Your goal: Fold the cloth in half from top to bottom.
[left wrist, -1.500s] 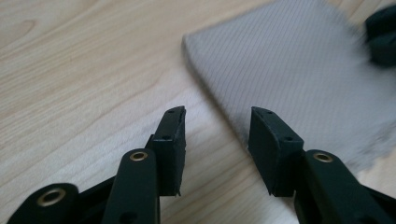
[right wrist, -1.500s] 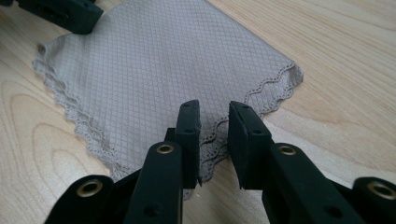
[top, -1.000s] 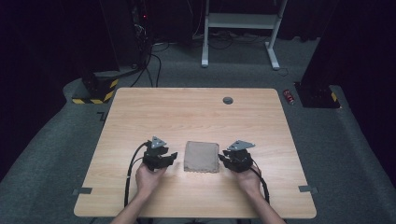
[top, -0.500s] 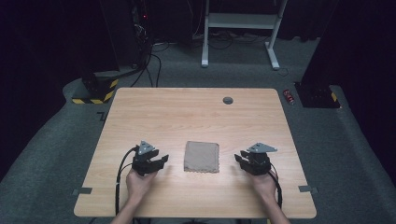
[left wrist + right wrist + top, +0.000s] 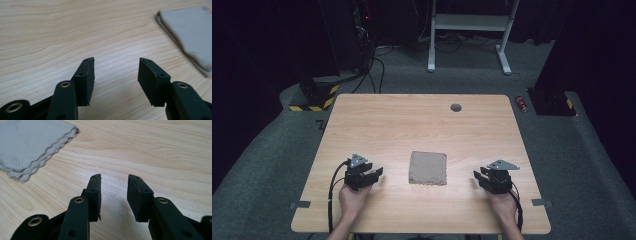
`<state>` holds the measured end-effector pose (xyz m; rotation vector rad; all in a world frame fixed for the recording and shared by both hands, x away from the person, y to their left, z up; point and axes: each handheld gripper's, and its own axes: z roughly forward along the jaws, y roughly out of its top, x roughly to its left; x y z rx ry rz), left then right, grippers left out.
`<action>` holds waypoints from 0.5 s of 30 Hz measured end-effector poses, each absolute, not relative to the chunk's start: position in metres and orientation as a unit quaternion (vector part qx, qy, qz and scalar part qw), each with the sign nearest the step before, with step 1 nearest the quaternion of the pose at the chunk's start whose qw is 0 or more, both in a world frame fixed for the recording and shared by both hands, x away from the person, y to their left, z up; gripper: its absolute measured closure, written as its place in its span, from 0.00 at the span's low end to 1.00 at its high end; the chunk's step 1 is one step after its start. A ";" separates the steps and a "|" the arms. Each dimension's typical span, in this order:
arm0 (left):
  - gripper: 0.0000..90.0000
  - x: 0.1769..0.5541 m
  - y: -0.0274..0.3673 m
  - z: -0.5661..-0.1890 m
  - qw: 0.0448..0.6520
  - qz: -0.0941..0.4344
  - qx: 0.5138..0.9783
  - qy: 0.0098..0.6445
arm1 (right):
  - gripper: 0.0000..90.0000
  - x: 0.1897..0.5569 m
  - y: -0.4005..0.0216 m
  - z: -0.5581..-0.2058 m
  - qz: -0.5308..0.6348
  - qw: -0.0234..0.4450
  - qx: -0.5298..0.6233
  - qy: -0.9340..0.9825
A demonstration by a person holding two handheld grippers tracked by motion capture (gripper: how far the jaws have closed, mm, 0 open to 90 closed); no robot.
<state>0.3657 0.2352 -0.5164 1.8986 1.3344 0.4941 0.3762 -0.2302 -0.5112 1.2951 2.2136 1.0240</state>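
cloth: folded grey cloth (image 5: 428, 168) lies flat near the counter's (image 5: 412, 120) front-middle, between both claws and apart from each.

step: looks like the fold is done and the hands are backing off, so I'd keep the claws low and clear of the scalloped edges so nothing snags.

left claw (image 5: 373, 175): at 9 o'clock from the cloth, released, nothing between the jaws, pointing toward 2 o'clock.

right claw (image 5: 478, 176): at 3 o'clock, jaws have just been opening, nothing between them, pointing toward 10 o'clock.

hands: both forearms come in from 6 o'clock, with the grippers held low.
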 end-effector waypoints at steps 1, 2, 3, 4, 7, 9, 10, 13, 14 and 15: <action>0.53 0.366 0.237 -0.517 0.373 0.197 0.742 0.522 | 0.70 0.376 -0.231 -0.512 0.363 0.190 0.461 0.787; 0.53 0.366 0.238 -0.517 0.373 0.197 0.740 0.524 | 0.70 0.376 -0.232 -0.512 0.360 0.191 0.464 0.787; 0.52 0.366 0.239 -0.518 0.373 0.200 0.738 0.526 | 0.70 0.376 -0.233 -0.513 0.358 0.193 0.463 0.788; 0.52 0.366 0.240 -0.518 0.371 0.201 0.738 0.527 | 0.70 0.376 -0.233 -0.513 0.356 0.196 0.463 0.788; 0.52 0.365 0.243 -0.521 0.366 0.204 0.737 0.531 | 0.70 0.376 -0.234 -0.515 0.351 0.197 0.466 0.788; 0.52 0.364 0.244 -0.523 0.364 0.205 0.736 0.532 | 0.70 0.375 -0.234 -0.517 0.348 0.199 0.465 0.789; 0.52 0.364 0.245 -0.524 0.362 0.206 0.736 0.533 | 0.69 0.375 -0.234 -0.518 0.347 0.200 0.465 0.790; 0.52 0.363 0.246 -0.525 0.362 0.211 0.735 0.534 | 0.69 0.375 -0.233 -0.520 0.341 0.200 0.466 0.791; 0.52 0.363 0.246 -0.525 0.362 0.211 0.735 0.533 | 0.69 0.375 -0.233 -0.520 0.343 0.202 0.465 0.791; 0.52 0.363 0.245 -0.526 0.363 0.213 0.734 0.534 | 0.68 0.375 -0.233 -0.521 0.344 0.204 0.462 0.792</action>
